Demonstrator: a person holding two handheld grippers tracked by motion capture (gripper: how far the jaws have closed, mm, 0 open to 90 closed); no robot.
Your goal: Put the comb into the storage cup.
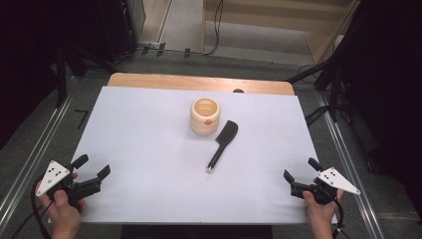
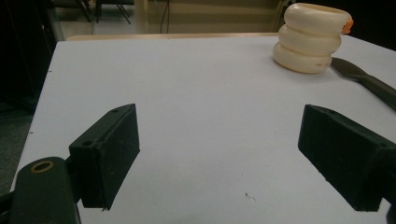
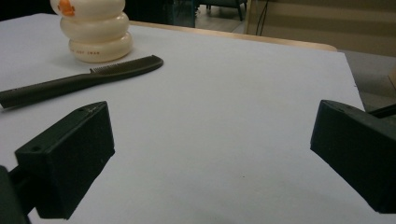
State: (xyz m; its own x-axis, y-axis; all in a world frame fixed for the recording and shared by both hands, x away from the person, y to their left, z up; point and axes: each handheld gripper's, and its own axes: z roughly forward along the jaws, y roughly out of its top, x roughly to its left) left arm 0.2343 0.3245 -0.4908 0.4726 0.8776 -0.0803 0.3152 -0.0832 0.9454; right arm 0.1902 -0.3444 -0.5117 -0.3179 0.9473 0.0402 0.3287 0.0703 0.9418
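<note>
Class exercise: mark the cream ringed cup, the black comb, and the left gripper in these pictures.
cream ringed cup (image 1: 204,122), high view, on its outer side wall.
black comb (image 1: 222,143), high view, where the head meets the handle.
left gripper (image 1: 93,167), high view, midway between its two open jaw tips.

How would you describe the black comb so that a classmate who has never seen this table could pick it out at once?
Start at the white sheet covering the wooden table, then find the cream ringed cup near its middle. Just right of the cup lies the black comb, flat and slanting, its toothed head close to the cup and its thin handle pointing toward the person. It is the one long, dark, flat thing there.
</note>
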